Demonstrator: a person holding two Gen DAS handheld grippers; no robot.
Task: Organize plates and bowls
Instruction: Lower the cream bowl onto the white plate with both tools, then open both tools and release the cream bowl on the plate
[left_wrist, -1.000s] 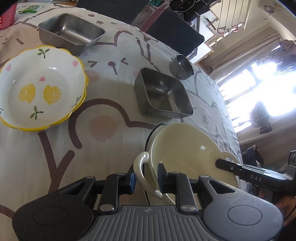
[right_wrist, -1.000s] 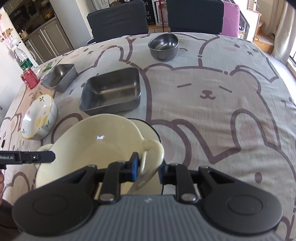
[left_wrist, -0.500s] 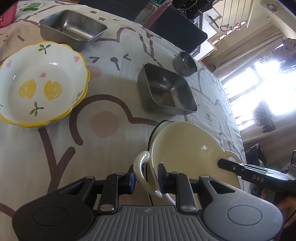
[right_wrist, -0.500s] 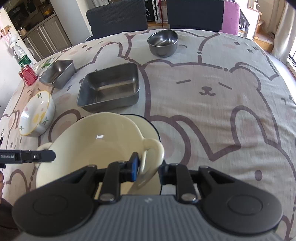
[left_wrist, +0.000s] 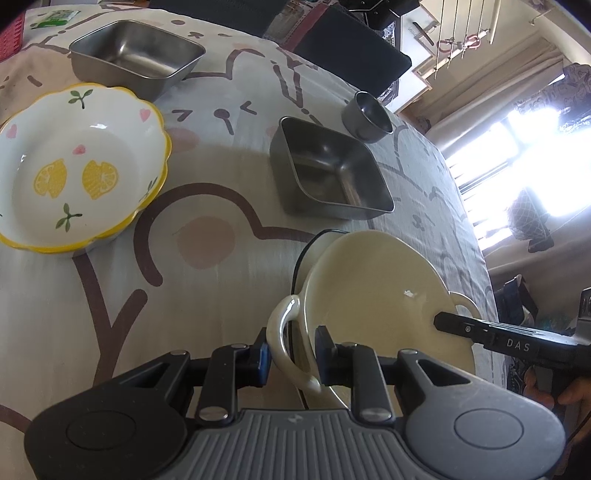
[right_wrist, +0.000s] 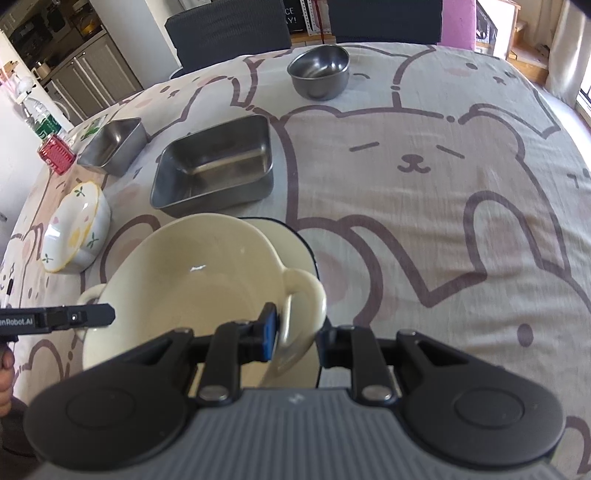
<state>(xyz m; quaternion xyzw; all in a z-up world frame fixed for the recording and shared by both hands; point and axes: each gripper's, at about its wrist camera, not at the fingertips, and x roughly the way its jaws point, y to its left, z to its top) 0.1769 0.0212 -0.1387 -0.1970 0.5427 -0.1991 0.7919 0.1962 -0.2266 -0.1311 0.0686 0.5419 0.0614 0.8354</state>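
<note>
A cream two-handled bowl (left_wrist: 376, 295) (right_wrist: 192, 295) is held between both grippers over a cream plate with a dark rim (left_wrist: 317, 240) (right_wrist: 291, 236). Whether the bowl touches the plate I cannot tell. My left gripper (left_wrist: 291, 354) is shut on the bowl's near handle. My right gripper (right_wrist: 297, 332) is shut on the opposite handle. Each gripper's finger shows in the other's view, the right one (left_wrist: 498, 339) and the left one (right_wrist: 74, 317).
On the bear-print tablecloth stand a lemon-pattern bowl (left_wrist: 74, 173) (right_wrist: 74, 236), a square steel tray (left_wrist: 328, 170) (right_wrist: 218, 162), a smaller steel tray (left_wrist: 136, 55) (right_wrist: 114, 144) and a round steel bowl (left_wrist: 365, 116) (right_wrist: 319, 72). Dark chairs (right_wrist: 229, 29) stand beyond the far edge.
Both grippers keep their hold on the bowl's handles. Only a slight drift of the views shows.
</note>
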